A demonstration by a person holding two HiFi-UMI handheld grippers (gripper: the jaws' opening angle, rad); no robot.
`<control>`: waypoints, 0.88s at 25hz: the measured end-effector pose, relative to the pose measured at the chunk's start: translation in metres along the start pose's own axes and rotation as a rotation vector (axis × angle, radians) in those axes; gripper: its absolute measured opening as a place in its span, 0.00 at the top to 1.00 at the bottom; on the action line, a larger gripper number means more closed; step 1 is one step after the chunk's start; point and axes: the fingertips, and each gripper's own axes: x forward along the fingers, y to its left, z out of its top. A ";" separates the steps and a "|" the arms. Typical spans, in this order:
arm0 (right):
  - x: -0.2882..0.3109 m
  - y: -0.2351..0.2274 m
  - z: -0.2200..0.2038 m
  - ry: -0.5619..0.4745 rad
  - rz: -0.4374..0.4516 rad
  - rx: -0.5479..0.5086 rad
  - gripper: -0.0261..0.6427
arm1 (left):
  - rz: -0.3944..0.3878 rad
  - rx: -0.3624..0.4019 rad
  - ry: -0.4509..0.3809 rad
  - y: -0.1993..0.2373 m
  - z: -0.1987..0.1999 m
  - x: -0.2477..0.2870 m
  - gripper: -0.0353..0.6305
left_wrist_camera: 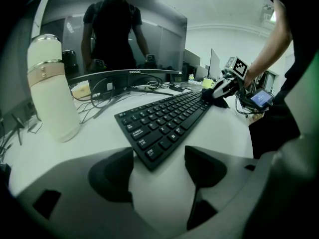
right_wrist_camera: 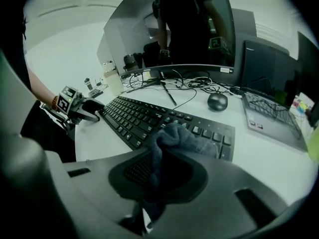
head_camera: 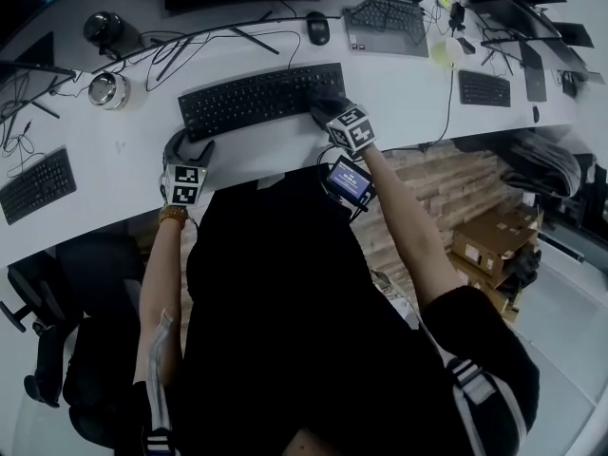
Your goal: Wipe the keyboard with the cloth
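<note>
White counter (head_camera: 114, 155) curves across an office, crowded with cables, a curved monitor (left_wrist_camera: 124, 39), a white bottle (left_wrist_camera: 50, 88), a mouse (head_camera: 317, 28) and a laptop (head_camera: 385, 22). Both of the person's forearms reach forward from dark sleeves. The right one stretches out farther and angles its gripper down onto the right end of the keyboard (head_camera: 252, 98). The left one stays closer to the body and pitches downward at the keyboard's left front corner. The right gripper (right_wrist_camera: 157, 176) is clenched on the cloth (right_wrist_camera: 184, 136), and a fold of it runs down between the closed jaws. The left gripper (left_wrist_camera: 159, 171) is released, its jaws standing apart; the keyboard's near corner shows in the gap between them, but the pads do not press on it. The keyboard lies flat in front of the monitor, its long axis running left to right along the counter edge, with the right end a little farther from the person. It is black, slim and full-width, with low keys and pale lettering. The cloth is dark grey-blue and soft, and its bunched free part rests on the keys at the keyboard's right end.
</note>
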 end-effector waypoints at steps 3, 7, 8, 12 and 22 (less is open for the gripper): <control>0.000 0.001 0.000 -0.007 -0.006 -0.003 0.89 | 0.001 0.000 0.001 0.000 -0.001 0.000 0.47; 0.000 0.002 0.001 -0.008 -0.001 -0.010 0.89 | 0.002 0.000 -0.001 0.000 0.000 -0.001 0.47; 0.000 0.002 0.001 -0.008 -0.002 -0.013 0.89 | 0.002 -0.001 -0.002 0.000 0.000 -0.001 0.47; 0.000 0.004 0.001 -0.012 -0.003 -0.015 0.89 | 0.003 -0.004 0.000 -0.001 0.000 -0.001 0.47; -0.001 0.006 0.003 -0.033 0.014 -0.023 0.89 | 0.002 -0.010 0.000 0.000 0.000 0.000 0.47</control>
